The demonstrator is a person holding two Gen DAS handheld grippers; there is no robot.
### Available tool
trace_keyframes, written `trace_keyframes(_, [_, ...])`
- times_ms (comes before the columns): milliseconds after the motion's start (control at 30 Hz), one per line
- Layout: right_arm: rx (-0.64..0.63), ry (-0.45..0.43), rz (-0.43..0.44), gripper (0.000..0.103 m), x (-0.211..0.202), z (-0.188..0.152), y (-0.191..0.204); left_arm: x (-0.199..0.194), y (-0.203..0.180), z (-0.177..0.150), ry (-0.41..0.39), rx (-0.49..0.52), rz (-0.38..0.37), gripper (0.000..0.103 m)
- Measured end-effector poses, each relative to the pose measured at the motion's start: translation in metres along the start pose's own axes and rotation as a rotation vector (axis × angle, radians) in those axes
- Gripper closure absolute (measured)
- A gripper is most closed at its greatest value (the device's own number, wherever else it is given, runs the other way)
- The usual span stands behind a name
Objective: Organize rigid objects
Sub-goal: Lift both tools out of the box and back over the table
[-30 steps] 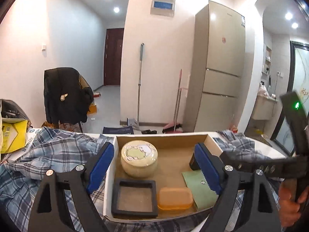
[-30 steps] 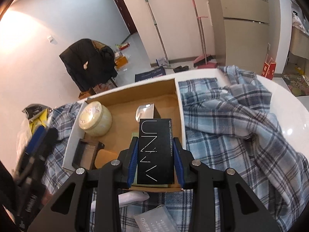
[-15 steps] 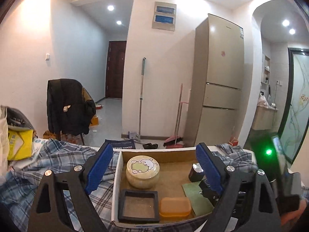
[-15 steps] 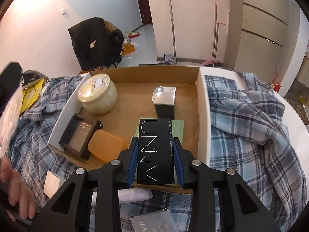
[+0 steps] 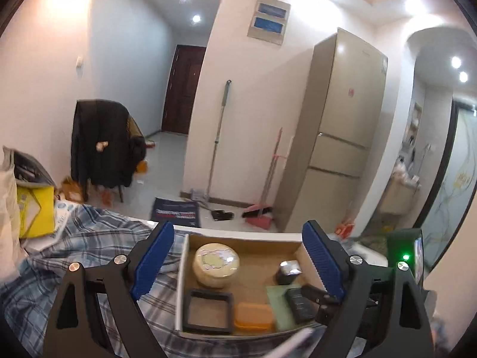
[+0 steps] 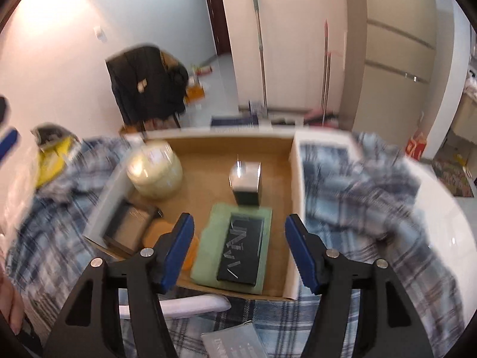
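Note:
A cardboard box lies on a plaid cloth. In it are a round cream tin, a black square frame, an orange case, a small silver-topped box and a green card. A black lettered box lies flat on the green card. My right gripper is open just above the black box. My left gripper is open and empty in front of the cardboard box.
The plaid cloth covers a white round table. A white object and a clear packet lie in front of the box. A yellow bag sits at the left.
My right gripper has opened and let go of the black lettered box, which now lies on the green card. My left gripper has risen and drawn back a little.

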State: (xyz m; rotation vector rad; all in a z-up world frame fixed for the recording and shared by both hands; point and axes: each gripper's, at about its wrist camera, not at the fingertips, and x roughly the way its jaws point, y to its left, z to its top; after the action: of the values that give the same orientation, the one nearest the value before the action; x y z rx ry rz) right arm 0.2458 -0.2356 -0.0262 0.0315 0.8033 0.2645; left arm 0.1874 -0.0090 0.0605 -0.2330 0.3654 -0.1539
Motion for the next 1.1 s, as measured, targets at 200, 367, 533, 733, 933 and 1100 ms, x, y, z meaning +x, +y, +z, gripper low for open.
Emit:
trace_keyframes(200, [-0.019,-0.168,0.000,0.035,-0.075,0.011,0.008,-0.050,-0.008,0.019,-0.094,0.068,0.023,0.013])
trace_keyframes(367, [0.006,-0.253,0.003,0.033,-0.123,0.002,0.014,-0.105,-0.014,0.017,-0.190,0.103,0.025,0.013])
trace_keyframes(533, [0.001,-0.345,0.011,0.028,-0.170,-0.015,0.019,-0.148,-0.016,0.001,-0.224,0.123,-0.018,0.000])
trace_keyframes(733, [-0.005,-0.375,0.024,0.027,-0.185,-0.041,0.021,-0.156,-0.014,-0.019,-0.189,0.157,-0.016,0.000])
trace_keyframes(933, [-0.048,-0.370,0.038,0.026,-0.177,-0.064,0.022,-0.133,0.003,-0.044,-0.139,0.121,0.006,0.000])
trace_keyframes(1100, [-0.107,-0.363,0.029,0.025,-0.152,-0.075,0.026,-0.106,0.011,-0.067,-0.034,0.126,0.023,0.000])
